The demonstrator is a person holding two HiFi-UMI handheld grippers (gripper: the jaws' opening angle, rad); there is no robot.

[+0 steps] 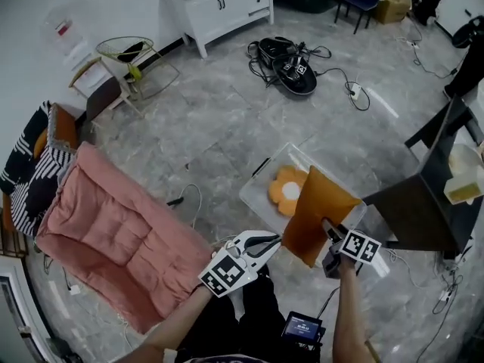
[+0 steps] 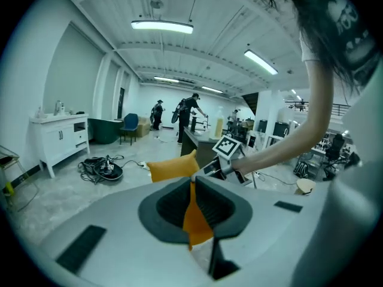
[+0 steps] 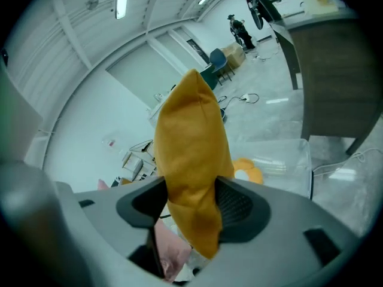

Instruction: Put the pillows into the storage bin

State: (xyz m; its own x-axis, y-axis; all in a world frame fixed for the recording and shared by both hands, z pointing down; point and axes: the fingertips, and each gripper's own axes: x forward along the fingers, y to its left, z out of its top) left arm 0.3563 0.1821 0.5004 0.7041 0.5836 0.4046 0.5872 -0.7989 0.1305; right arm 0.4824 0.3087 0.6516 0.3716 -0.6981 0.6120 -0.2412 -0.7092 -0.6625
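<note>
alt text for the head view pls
The left gripper and right gripper grip an orange pillow over a clear storage bin that holds a flower-shaped cushion. A pink padded mat lies on the grey floor at left.

The orange pillow [image 1: 321, 210] is matt cloth with a faint nap, creased softly where it is pinched. The storage bin [image 1: 255, 193] is clear plastic, thin-walled, with a dull sheen along its rim. Inside it the flower pillow [image 1: 290, 191] looks plush and fuzzy. The pink mat [image 1: 113, 233] is quilted cloth, tufted into soft squares and matt all over. The right gripper [image 3: 190, 203] has a smooth pale-grey plastic shell, and its pads [image 3: 239, 207] are dark, ribbed and rubbery-looking — the left gripper [image 2: 192, 187] is made the same. The floor [image 1: 227, 119] is grey marbled tile or stone — polished enough to catch the light. The cabinet [image 1: 219, 6] is smooth and painted white.
</note>
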